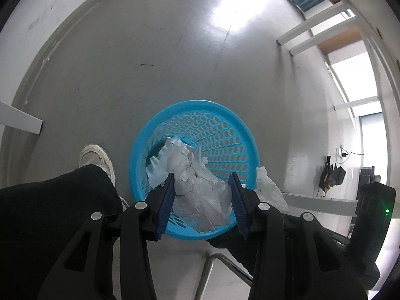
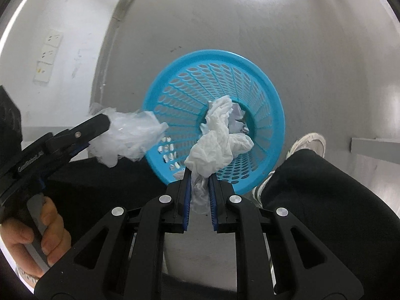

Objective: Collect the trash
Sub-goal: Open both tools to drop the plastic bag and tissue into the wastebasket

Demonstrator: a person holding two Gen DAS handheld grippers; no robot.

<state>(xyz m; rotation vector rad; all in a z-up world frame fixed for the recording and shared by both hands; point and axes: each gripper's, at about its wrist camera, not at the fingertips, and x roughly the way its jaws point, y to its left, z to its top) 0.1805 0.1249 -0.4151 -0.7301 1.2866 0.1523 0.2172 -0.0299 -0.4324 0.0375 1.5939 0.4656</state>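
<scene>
A blue perforated waste basket (image 1: 225, 120) stands on the grey floor; it also shows in the right wrist view (image 2: 270, 92). My left gripper (image 1: 202, 177) holds a crumpled clear plastic wrap (image 1: 200, 185) between its wide-set blue pads, above the basket's near rim. From the right wrist view the left gripper (image 2: 100, 125) shows at the left with the plastic wrap (image 2: 130, 135) bulging from its tip. My right gripper (image 2: 200, 175) is shut on a crumpled white tissue (image 2: 215, 145) hanging over the basket's near rim. Paper trash (image 2: 237, 117) lies in the basket's bottom.
The person's black trouser legs and white shoes (image 1: 100, 157) (image 2: 310, 142) flank the basket. A white wall with sockets (image 2: 47, 57) is at the left. White table legs (image 1: 312, 30) and a dark office chair (image 1: 370, 220) stand at the right.
</scene>
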